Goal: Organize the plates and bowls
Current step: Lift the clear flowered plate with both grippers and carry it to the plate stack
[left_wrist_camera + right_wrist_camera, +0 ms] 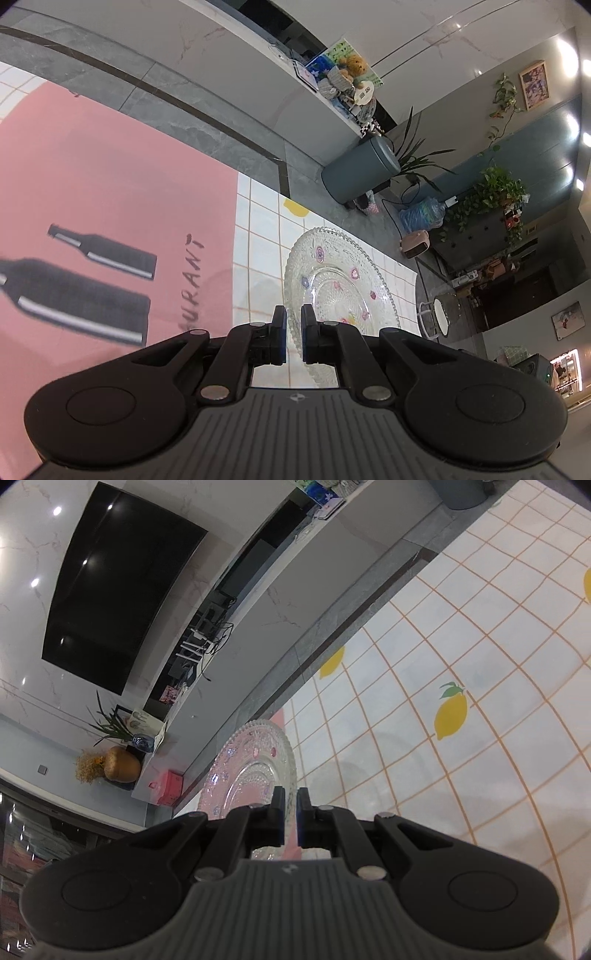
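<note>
Two grippers hold one glass plate by opposite edges above the table.

The left gripper (pixel 293 334) and right gripper (pixel 290 814) each pinch the rim of the patterned glass plate (pixel 338 284), jaws nearly together on the glass. The two-sided hold likely steadies the plate over the lemon-print tablecloth (pixel 480 664) and pink mat (pixel 110 166).

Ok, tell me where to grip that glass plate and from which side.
Grip the glass plate by its scalloped rim, coming in edge-on from the side. It is thin, wide and shallow, so only the rim fits between the fingers. Both the left gripper and the right gripper already appear to pinch a plate's near rim this way.
</note>
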Demonstrator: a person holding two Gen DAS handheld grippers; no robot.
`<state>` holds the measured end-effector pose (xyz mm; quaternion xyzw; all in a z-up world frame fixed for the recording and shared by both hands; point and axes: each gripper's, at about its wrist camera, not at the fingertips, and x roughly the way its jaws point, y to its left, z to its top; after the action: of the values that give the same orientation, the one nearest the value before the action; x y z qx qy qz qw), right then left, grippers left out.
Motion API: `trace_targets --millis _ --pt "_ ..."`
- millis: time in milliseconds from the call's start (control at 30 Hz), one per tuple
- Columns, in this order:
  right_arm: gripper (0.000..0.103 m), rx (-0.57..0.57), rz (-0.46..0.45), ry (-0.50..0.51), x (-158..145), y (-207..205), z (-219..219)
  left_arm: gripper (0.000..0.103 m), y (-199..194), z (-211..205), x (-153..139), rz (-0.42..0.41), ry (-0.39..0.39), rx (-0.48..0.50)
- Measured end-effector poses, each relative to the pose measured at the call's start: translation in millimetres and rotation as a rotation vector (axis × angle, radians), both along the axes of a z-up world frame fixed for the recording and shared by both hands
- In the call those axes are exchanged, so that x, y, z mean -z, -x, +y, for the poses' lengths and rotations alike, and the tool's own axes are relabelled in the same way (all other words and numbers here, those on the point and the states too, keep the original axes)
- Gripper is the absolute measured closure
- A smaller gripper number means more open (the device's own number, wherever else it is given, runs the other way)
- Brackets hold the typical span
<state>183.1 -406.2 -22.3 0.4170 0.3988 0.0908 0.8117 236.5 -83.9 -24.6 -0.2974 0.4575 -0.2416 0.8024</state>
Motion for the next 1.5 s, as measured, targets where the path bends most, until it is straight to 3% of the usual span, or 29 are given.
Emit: trace_targets --millis 267,733,1500 --pt "0.1 -0.03 0.002 0.002 -10.1 31.5 5.7 0.095 34.3 2.5 -8.1 -0.004 -0.006 -0.027" --pt "0.1 -0.078 0.072 0.035 7.2 85.5 16.6 0.095 81.4 7.2 23.1 0.067 -0.002 -0.06" --pt "0.099 -0.118 0.121 0.101 13.0 104.2 30.7 0.094 118.8 15.4 44.4 0.106 -0.005 -0.06"
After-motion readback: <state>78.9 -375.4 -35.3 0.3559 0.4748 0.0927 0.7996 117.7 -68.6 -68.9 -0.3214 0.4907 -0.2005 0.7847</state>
